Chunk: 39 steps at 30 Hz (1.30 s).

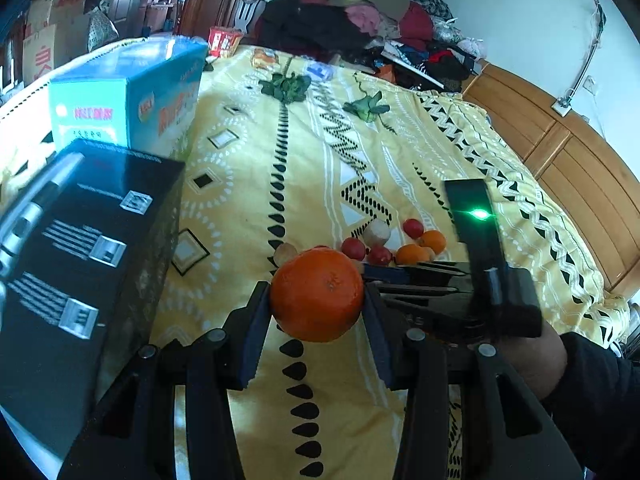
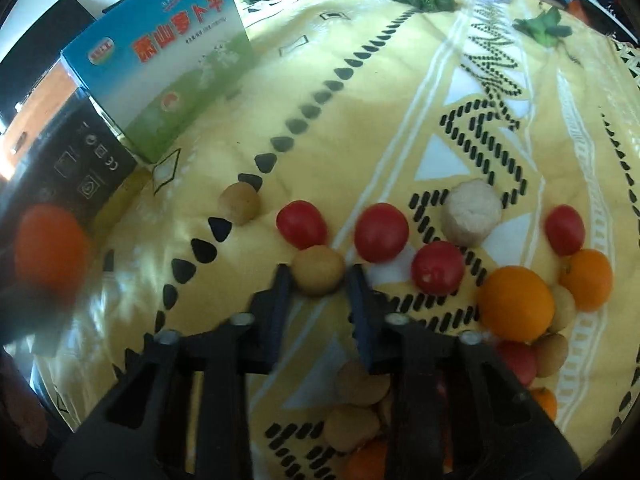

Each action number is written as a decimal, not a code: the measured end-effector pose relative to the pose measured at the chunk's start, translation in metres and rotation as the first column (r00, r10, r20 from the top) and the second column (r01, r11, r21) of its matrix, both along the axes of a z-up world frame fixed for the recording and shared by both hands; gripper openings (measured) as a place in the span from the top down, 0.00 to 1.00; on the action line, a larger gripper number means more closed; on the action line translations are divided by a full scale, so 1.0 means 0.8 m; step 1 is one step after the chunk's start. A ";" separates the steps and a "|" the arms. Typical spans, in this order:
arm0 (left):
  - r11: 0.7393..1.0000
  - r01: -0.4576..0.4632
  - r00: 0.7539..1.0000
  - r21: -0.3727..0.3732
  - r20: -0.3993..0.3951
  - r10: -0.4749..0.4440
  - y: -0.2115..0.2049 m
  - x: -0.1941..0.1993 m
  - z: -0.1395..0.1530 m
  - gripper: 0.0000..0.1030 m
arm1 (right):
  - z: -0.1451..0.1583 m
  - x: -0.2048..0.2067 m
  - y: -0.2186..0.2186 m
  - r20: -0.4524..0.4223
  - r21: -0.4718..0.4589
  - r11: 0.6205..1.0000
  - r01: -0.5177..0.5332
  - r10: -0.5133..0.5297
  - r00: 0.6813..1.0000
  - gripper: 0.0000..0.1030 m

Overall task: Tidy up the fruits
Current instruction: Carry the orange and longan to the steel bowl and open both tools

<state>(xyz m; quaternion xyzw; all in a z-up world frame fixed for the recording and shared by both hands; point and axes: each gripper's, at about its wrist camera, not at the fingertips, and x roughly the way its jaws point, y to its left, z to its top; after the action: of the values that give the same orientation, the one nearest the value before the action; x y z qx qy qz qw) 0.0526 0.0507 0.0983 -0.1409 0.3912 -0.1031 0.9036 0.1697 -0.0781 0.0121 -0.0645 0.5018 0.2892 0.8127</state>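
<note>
My left gripper [image 1: 318, 300] is shut on a large orange [image 1: 317, 294], held above the yellow patterned bedspread [image 1: 256, 184]. The same orange [image 2: 50, 250] shows blurred at the left edge of the right wrist view. My right gripper [image 2: 318, 274] is shut on a small tan round fruit [image 2: 318, 275] lying on the bedspread. Around it lie red cherry tomatoes [image 2: 381, 232], another tan fruit [image 2: 239, 203], a pale whitish ball [image 2: 473, 213] and smaller oranges [image 2: 516, 303]. In the left wrist view the right gripper's body [image 1: 492, 280] hangs over this fruit pile [image 1: 400, 246].
A blue-green carton [image 2: 168, 68] and a black box [image 1: 88, 248] stand on the bed's left side. Green leafy sprigs [image 1: 286, 86] lie farther up the spread. Piled clothes [image 1: 360, 20] fill the far end, and a wooden bed frame [image 1: 580, 176] runs along the right.
</note>
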 end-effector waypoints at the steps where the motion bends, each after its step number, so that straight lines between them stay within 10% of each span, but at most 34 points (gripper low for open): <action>1: 1.000 -0.002 1.000 0.002 0.006 0.002 0.002 -0.002 0.005 0.55 | 0.009 -0.005 -0.002 0.017 0.009 1.000 0.007 -0.007 1.000 0.74; 11: 0.995 -0.096 0.985 0.023 0.144 0.092 0.065 -0.064 0.094 0.55 | 0.165 -0.087 0.030 0.254 0.160 0.985 -0.056 0.013 0.967 0.74; 19: 0.941 -0.336 0.919 0.038 0.234 0.318 0.193 -0.148 0.157 0.55 | 0.238 -0.137 0.132 0.335 0.209 0.954 -0.214 0.136 0.932 0.74; 29: 0.796 -0.606 0.777 0.001 0.213 0.592 0.373 -0.233 0.145 0.55 | 0.246 -0.191 0.283 0.303 0.190 0.897 -0.399 0.333 0.893 0.74; 39: 0.768 -0.640 0.762 -0.019 0.111 0.638 0.414 -0.261 0.079 0.55 | 0.200 -0.232 0.368 0.181 0.134 0.871 -0.472 0.447 0.876 0.74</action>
<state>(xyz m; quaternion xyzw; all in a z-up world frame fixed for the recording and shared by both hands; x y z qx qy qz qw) -0.1559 0.3822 0.1613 -0.2507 0.2702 0.2071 0.9062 -0.0160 0.2166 0.1721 -0.1316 0.3847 0.5115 0.7570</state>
